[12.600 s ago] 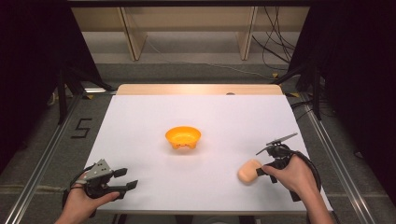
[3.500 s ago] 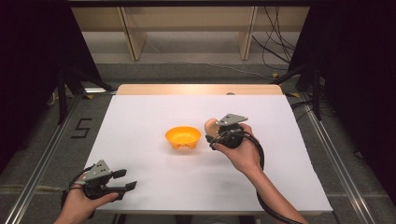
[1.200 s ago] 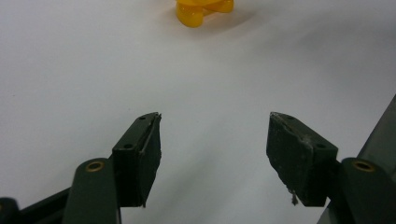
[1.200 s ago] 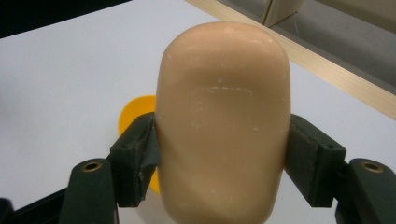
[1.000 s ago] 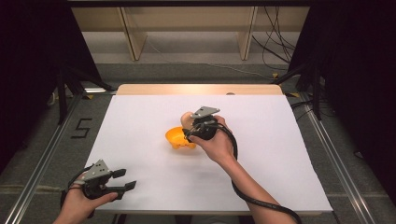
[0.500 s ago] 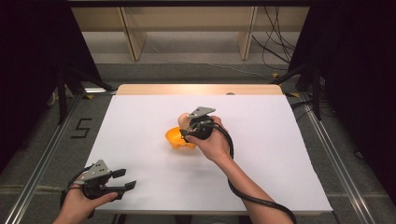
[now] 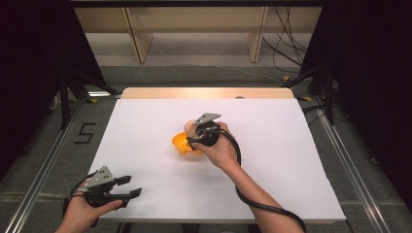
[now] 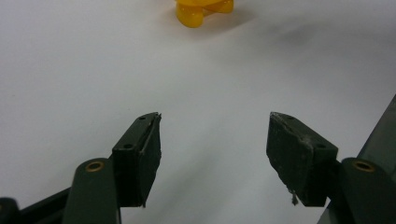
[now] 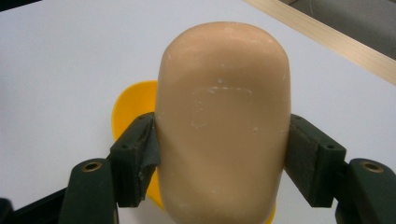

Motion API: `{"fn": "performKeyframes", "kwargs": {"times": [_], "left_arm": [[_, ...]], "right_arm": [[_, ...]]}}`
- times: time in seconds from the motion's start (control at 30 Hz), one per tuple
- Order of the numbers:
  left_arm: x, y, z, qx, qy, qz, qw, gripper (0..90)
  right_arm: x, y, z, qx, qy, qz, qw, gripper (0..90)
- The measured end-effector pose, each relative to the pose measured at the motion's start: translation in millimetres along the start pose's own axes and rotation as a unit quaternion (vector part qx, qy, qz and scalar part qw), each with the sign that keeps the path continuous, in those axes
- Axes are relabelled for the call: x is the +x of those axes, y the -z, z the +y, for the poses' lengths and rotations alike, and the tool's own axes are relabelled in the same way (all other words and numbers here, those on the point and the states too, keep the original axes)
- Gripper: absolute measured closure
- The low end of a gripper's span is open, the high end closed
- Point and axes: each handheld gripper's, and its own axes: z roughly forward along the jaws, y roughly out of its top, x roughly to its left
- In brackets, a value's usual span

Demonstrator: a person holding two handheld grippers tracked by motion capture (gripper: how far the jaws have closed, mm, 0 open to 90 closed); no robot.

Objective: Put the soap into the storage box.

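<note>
A tan, rounded bread-like loaf (image 9: pixel 222 126) is clamped between the two jaws of my right gripper (image 9: pixel 219 161), which is shut on it. In the high view that right gripper (image 7: pixel 193 138) holds the loaf (image 7: pixel 188 127) just over the orange bowl (image 7: pixel 180 144) at the middle of the white table (image 7: pixel 272 160). The bowl's rim (image 9: pixel 130 109) shows below and behind the loaf. My left gripper (image 7: pixel 127 187) rests near the table's front left corner, open, with nothing between its fingers. Far ahead of the left gripper (image 8: pixel 214 161), the bowl's yellow foot (image 8: pixel 203 8) stands on the sheet.
A wooden strip (image 7: pixel 209 92) edges the table's far side. Metal rails (image 7: pixel 352 170) run along both sides of the table. Shelving legs and cables (image 7: pixel 284 46) stand on the floor beyond the far edge.
My right gripper picked up the loaf from the table's right front and carried it left to above the bowl, edging further left over the last second. The left gripper has not moved.
</note>
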Motion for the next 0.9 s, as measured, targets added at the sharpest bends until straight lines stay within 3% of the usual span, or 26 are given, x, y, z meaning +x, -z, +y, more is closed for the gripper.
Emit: {"fn": "performKeyframes", "kwargs": {"times": [0.03, 0.3, 0.37, 0.4, 0.5, 0.57, 0.6, 0.63, 0.9], "left_arm": [[-0.7, -0.6, -0.1, -0.004, 0.003, -0.001, 1.0, 35.0], [0.4, 0.2, 0.0, 0.002, -0.002, 0.0, 1.0, 35.0], [0.1, 0.1, -0.1, -0.001, -0.001, 0.0, 1.0, 35.0], [0.3, 0.2, -0.1, 0.001, -0.001, 0.0, 1.0, 35.0], [0.1, 0.2, -0.1, 0.0, 0.0, -0.004, 1.0, 35.0], [-0.2, -0.1, 0.0, -0.001, 0.0, -0.003, 1.0, 34.9], [-0.9, -0.4, -0.1, -0.004, 0.002, -0.001, 1.0, 34.9], [-0.8, -0.3, -0.2, -0.004, 0.001, -0.001, 1.0, 34.9], [-0.2, -0.3, -0.3, -0.006, 0.001, -0.002, 1.0, 34.9]], "right_arm": [[1.6, -1.2, -0.4, 0.0, -0.007, -0.001, 1.0, 33.3], [3.2, -6.6, 0.9, 0.016, 0.002, 0.006, 0.9998, 33.3], [3.1, -10.9, 0.3, 0.001, 0.005, 0.001, 1.0, 33.3], [2.6, -9.0, 1.2, 0.016, 0.003, 0.005, 0.9999, 33.3], [1.7, -12.1, 0.8, 0.014, 0.014, 0.004, 0.9998, 33.3], [3.3, -11.9, 0.8, 0.021, 0.003, 0.007, 0.9998, 33.3], [2.4, -13.2, 0.8, 0.018, 0.013, 0.007, 0.9997, 33.3], [3.8, -13.0, 0.6, 0.025, 0.003, 0.006, 0.9997, 33.3], [3.5, -17.4, 0.5, 0.03, 0.009, 0.005, 0.9995, 33.2]]}}
